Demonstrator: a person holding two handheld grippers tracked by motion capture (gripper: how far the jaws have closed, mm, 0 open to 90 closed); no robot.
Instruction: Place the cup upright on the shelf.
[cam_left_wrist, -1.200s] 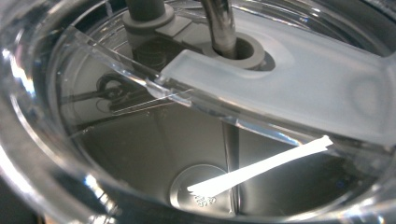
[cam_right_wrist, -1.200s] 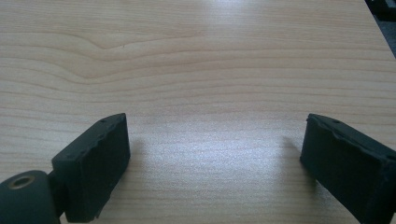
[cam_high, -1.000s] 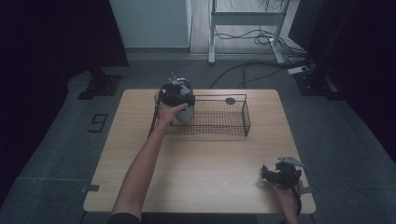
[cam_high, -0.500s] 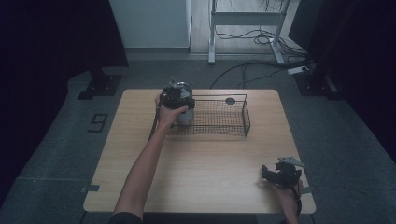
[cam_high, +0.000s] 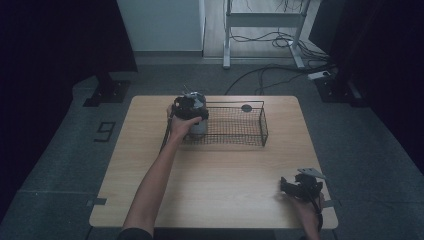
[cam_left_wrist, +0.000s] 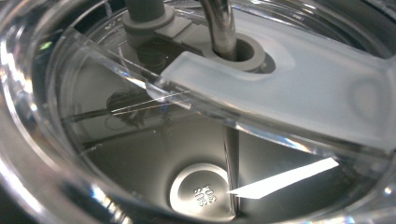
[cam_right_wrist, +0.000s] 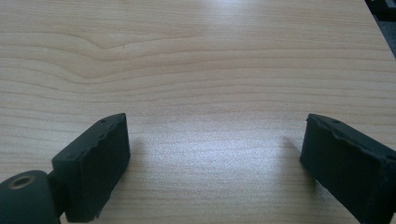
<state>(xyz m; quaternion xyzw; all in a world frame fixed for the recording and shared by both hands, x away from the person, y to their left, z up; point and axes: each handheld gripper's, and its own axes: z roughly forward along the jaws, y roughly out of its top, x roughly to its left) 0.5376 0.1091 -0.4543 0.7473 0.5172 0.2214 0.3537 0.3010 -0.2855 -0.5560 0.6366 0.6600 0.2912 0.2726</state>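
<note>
A steel tumbler (cam_high: 198, 126) with a clear lid (cam_left_wrist: 299, 88) and a metal straw (cam_left_wrist: 222, 23) stands upright at the left end of a black wire basket (cam_high: 263, 127). My left gripper (cam_high: 190, 109) sits on top of it, gripping it from above. In the left gripper view the lid is pressed so close that it hides the jaws, and I look down into the tumbler's steel bottom (cam_left_wrist: 201, 193). My right gripper (cam_high: 295, 186) rests at the table's front right corner. It is open (cam_right_wrist: 215, 140) over bare wood, with nothing between its jaws.
The wooden table (cam_high: 220, 170) carries the basket at its far middle. A small dark round disc (cam_high: 246, 107) lies by the basket's far rim. Beyond the table are a metal frame's legs (cam_high: 227, 55) and cables (cam_high: 270, 75) on the floor.
My left gripper and the tumbler have sunk slightly at the basket's left end. The right gripper has stayed put.
</note>
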